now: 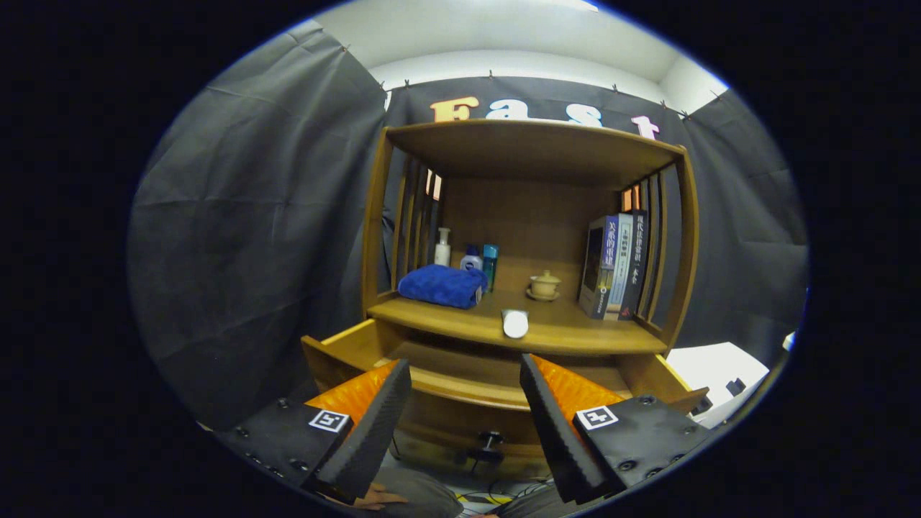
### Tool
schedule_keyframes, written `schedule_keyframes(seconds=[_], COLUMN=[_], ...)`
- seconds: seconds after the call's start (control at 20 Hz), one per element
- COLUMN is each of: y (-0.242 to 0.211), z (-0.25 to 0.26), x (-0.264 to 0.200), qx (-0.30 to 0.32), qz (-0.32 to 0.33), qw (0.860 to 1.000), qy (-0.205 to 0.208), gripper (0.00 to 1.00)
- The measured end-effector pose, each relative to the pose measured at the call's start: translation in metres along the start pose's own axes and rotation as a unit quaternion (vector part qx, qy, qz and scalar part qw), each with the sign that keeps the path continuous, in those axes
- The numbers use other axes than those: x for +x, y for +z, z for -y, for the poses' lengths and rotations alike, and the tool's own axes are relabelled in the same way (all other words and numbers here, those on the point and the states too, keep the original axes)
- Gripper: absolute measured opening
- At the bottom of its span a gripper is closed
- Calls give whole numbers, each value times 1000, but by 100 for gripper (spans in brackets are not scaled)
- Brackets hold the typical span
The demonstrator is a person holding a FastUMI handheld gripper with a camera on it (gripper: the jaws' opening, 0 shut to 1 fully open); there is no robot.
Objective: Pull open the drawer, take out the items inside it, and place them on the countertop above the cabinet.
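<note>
I'm holding the gripper (465, 403) level, facing the wooden cabinet (529, 237), its fingers (374, 417) spread wide with nothing between them. The drawer (475, 378) stands pulled out just ahead of them (knob (491, 439) low on its front). A small white item (515, 323) lies on the countertop (575, 332), beside a folded blue towel (442, 285).

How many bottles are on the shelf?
3: a white pump bottle, a small blue-capped bottle and a teal bottle, lined up behind the blue towel. The gripper is open. More may be hidden.
</note>
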State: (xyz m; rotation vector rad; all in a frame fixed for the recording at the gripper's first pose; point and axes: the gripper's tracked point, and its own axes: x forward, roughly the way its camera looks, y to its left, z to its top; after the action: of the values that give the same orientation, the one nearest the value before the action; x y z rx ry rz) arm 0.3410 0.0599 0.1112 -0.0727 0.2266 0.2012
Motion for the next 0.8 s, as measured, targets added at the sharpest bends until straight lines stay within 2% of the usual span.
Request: schedule_keyframes(seconds=[0.25, 0.55, 0.8], y=[-41, -72, -81], z=[14, 18, 22], x=[3, 10, 32], qx=[26, 17, 32], qz=[-23, -41, -51], qw=[999, 998, 997], qy=[-30, -46, -55], gripper=[99, 99, 99])
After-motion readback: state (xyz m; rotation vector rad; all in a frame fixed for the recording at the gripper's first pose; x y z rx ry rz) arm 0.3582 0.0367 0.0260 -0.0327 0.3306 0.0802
